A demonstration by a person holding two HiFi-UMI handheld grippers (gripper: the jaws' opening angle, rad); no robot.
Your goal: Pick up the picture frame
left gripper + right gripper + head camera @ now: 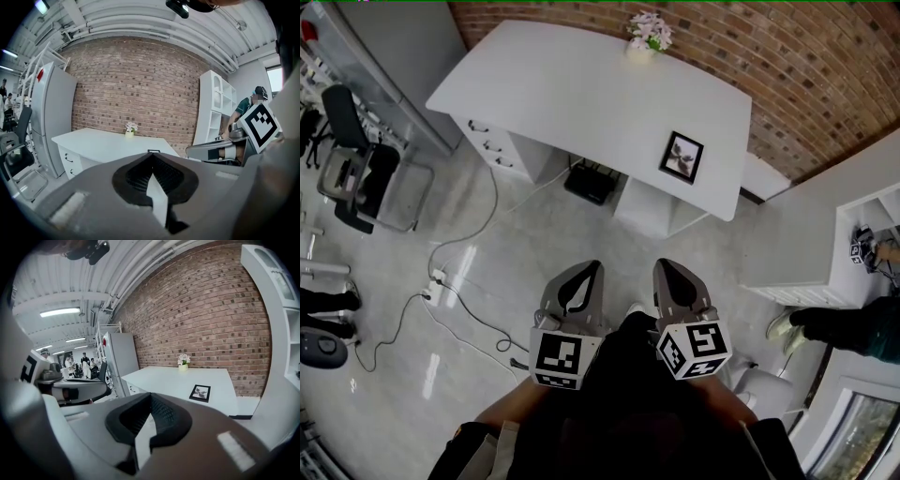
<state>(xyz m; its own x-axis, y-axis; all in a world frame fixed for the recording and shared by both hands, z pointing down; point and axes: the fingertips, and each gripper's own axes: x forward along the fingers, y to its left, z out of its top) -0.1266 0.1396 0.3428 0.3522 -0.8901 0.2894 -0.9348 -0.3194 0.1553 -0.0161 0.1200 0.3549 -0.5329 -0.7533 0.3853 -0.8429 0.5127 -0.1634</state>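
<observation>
The black picture frame (682, 157) lies flat near the right end of the white desk (572, 89), holding a pale flower print. In the right gripper view the picture frame (200, 393) shows beyond the jaws, and in the left gripper view only its top edge (153, 151) peeks over the jaw tips. My left gripper (592, 266) and right gripper (665, 264) hang side by side over the floor, well short of the desk and pointing toward it. Both have their jaws closed together, left gripper (152, 154) and right gripper (150, 394) alike, with nothing between them.
A small pot of flowers (647, 36) stands at the desk's far edge by the brick wall. A black box (589, 183) and cables (464, 281) lie on the floor by the desk. An office chair (358, 169) is at left; white shelving (853, 234) and a person's leg (839, 325) at right.
</observation>
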